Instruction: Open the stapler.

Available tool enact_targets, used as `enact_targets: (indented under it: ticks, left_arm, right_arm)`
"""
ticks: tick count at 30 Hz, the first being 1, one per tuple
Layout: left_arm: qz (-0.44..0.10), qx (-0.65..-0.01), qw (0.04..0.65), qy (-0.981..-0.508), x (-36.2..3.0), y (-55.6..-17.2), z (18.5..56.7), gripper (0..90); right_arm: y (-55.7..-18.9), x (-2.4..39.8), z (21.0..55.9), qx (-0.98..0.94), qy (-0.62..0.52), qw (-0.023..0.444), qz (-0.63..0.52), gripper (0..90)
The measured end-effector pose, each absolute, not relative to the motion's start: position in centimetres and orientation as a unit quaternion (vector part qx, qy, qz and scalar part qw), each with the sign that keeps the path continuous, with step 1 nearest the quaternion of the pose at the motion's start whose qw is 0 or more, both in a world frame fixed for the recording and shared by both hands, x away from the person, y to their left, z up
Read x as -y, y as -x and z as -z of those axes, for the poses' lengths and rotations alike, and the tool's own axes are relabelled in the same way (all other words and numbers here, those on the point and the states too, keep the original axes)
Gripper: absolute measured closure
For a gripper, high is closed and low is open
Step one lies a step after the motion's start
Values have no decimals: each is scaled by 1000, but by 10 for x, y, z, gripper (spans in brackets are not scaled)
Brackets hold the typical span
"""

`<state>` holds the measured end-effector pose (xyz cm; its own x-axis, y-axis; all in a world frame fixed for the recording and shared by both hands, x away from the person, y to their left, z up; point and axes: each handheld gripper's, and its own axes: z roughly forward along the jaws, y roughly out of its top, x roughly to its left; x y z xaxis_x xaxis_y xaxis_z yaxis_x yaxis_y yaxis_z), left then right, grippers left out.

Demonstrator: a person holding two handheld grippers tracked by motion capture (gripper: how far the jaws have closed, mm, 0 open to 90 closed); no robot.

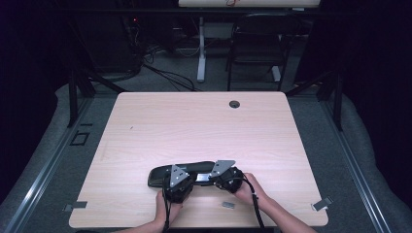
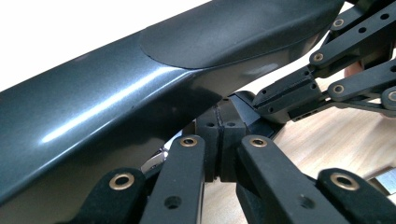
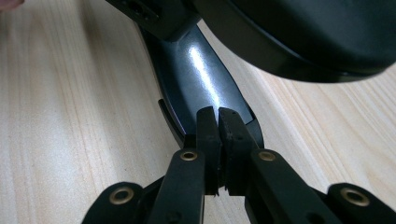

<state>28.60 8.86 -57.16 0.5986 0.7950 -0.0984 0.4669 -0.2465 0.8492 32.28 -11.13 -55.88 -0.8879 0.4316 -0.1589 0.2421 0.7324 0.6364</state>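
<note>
High view: a long, dark, glossy object (image 1: 160, 175), shaped like a rear-view mirror housing, lies on the near half of a pale wooden table (image 1: 194, 126), its length running left to right. Both of the person's hands come in from the bottom edge and meet at it. The left gripper (image 1: 179, 183) sits over the middle of the object, the right gripper (image 1: 227, 177) at its right end, and the two are just beside each other. A small grey metal piece (image 1: 228, 205) lies on the table nearer the person, just in front of the right hand (image 1: 250, 189).

Left gripper view shows the dark housing (image 2: 116, 107) slanting across the picture above the left gripper (image 2: 220, 140), whose jaws are pressed together with nothing visibly between them, their tips right under the housing's lower edge. The right gripper (image 2: 285, 98) reaches in from the right.

Right gripper view has the right gripper (image 3: 218, 128) with jaws all but closed, a thin gap between the pads, their tips against a narrow shiny arm (image 3: 196, 79) of the object that lies on the wood. Whether they pinch it I cannot tell.
</note>
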Motion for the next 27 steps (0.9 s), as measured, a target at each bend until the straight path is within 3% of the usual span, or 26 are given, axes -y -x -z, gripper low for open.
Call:
enact_targets:
  ticks: [15, 27]
  left_arm:
    - [-151, -411, 470, -767, -91, -290, 572, 900]
    - [-163, -406, 465, -770, -87, -289, 570, 900]
  right_arm:
    - [-327, 116, 562, -911, -184, 135, -342, 888]
    - [-329, 118, 563, -908, -189, 124, -354, 877]
